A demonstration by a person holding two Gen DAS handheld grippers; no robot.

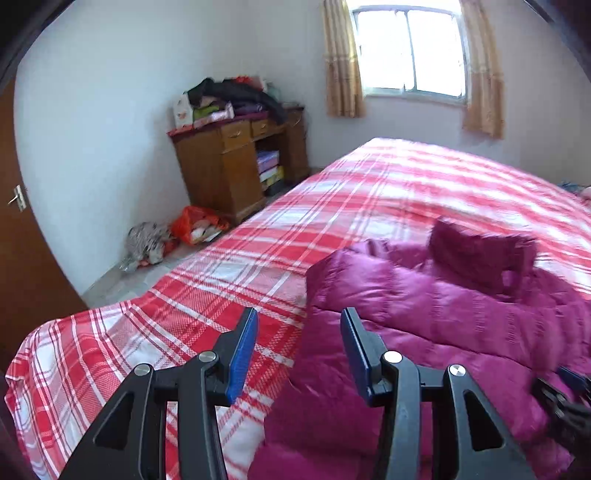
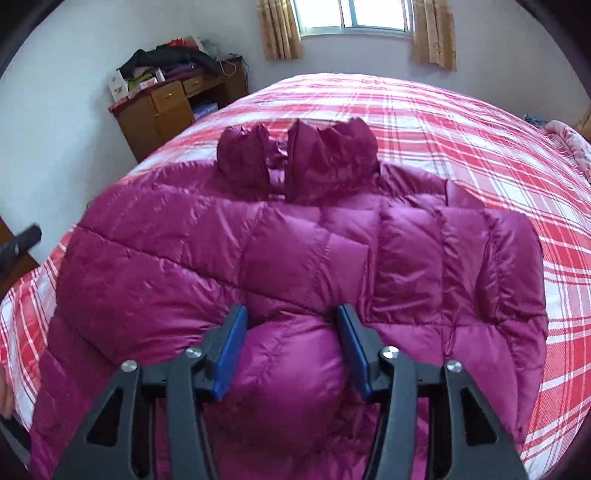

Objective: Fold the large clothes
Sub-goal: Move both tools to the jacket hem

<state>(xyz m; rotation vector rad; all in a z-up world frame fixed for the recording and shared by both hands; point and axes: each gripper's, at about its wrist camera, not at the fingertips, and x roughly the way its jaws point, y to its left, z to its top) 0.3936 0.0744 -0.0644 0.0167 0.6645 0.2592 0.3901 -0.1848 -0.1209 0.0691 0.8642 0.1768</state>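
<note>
Right gripper [image 2: 290,352]: blue-padded fingers [image 2: 229,356] partway apart w/ a puffy fold of the jacket [image 2: 295,251] bulging between them; can't tell if the pads pinch it. Left gripper [image 1: 299,354]: fingers about half apart, empty, over the jacket's edge. Jacket is shiny magenta quilted down, stitched into padded squares, lying flat on the red-and-white plaid bed [image 2: 480,129]. Collar [image 2: 299,162] points away toward the window [image 2: 354,16]; in the right wrist view, long axis runs left-right.
</note>
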